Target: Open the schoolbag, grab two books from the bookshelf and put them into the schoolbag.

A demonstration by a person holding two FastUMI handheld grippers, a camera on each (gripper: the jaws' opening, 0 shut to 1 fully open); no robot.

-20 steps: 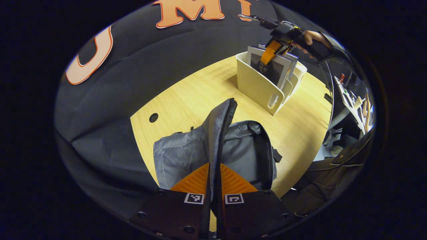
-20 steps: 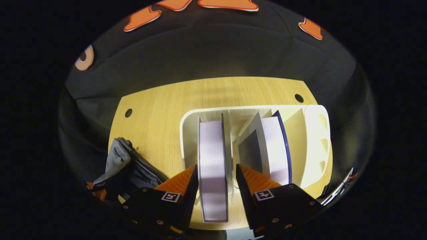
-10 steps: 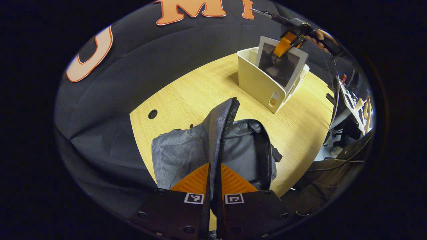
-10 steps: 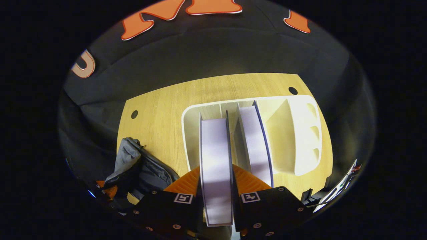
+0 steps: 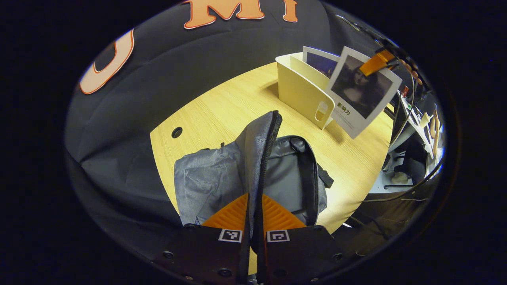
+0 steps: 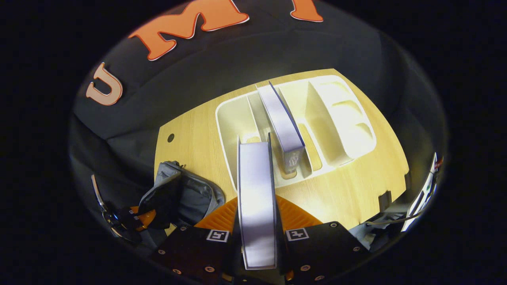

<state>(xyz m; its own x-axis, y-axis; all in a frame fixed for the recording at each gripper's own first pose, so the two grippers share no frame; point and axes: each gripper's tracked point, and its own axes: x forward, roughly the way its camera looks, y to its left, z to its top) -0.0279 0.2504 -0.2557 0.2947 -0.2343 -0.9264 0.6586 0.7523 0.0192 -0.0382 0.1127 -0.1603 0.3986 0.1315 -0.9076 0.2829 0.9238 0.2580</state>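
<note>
We see the right gripper clenched on a book at six o'clock; the left gripper pinches the schoolbag flap.

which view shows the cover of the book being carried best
The left gripper view: the book hangs in the air beside the bookshelf, its dark portrait cover facing the camera. The right gripper view shows just its white page edge, pinched in the right tool.

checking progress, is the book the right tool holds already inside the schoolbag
No, in the left gripper view the book hangs in the air beside the bookshelf, clamped by the right tool, apart from the open schoolbag.
</note>
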